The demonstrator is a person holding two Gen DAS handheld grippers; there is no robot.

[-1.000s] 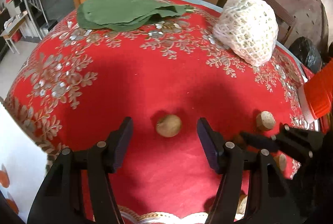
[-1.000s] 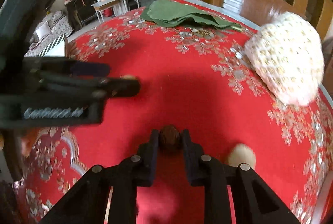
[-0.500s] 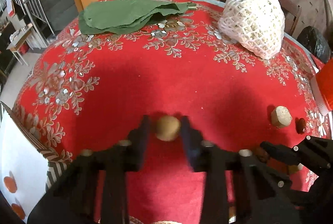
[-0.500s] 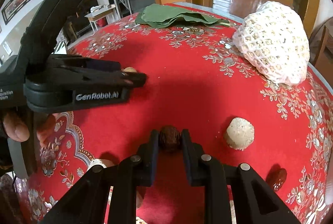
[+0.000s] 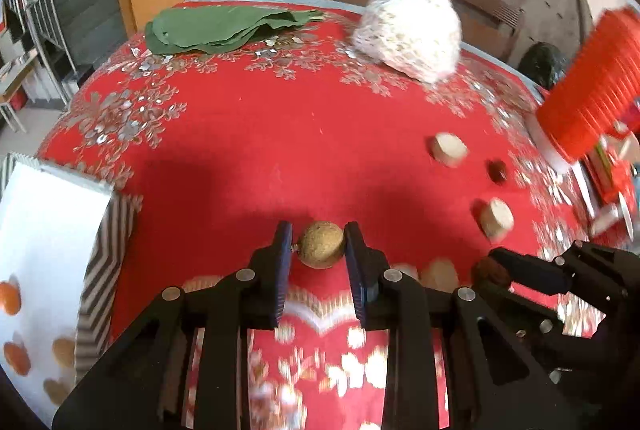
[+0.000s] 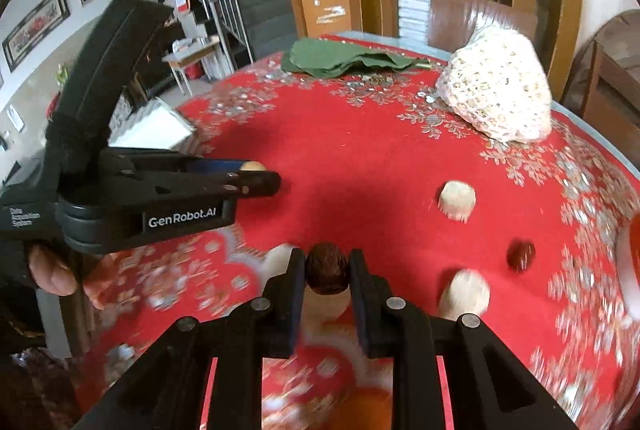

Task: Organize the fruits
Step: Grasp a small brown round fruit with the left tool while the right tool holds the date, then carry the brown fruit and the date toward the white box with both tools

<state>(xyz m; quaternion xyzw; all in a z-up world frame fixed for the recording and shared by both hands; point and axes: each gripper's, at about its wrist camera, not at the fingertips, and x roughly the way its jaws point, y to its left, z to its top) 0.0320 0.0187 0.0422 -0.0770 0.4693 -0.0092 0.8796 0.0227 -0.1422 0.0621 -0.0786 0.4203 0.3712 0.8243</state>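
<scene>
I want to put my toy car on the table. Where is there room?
The big bare patch of red cloth lies in the middle, between the green leaves, the white net bundle and the white box. On the right, small pale pieces and the red cup crowd it.

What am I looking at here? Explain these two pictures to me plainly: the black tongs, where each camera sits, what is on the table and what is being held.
There is no robot. A person holds a black two-finger gripper in each hand, and each gripper carries a camera that looks forward along its fingers.

In the left wrist view, the left gripper is shut on a round tan fruit. In the right wrist view, the right gripper is shut on a dark wrinkled fruit; the left gripper shows there too, from the side.

Both are above a red patterned tablecloth. On it lie green leaves, a white mesh-wrapped bundle, some pale round pieces and a small dark red fruit. A white box stands at the left, and a red ribbed container at the right.
</scene>
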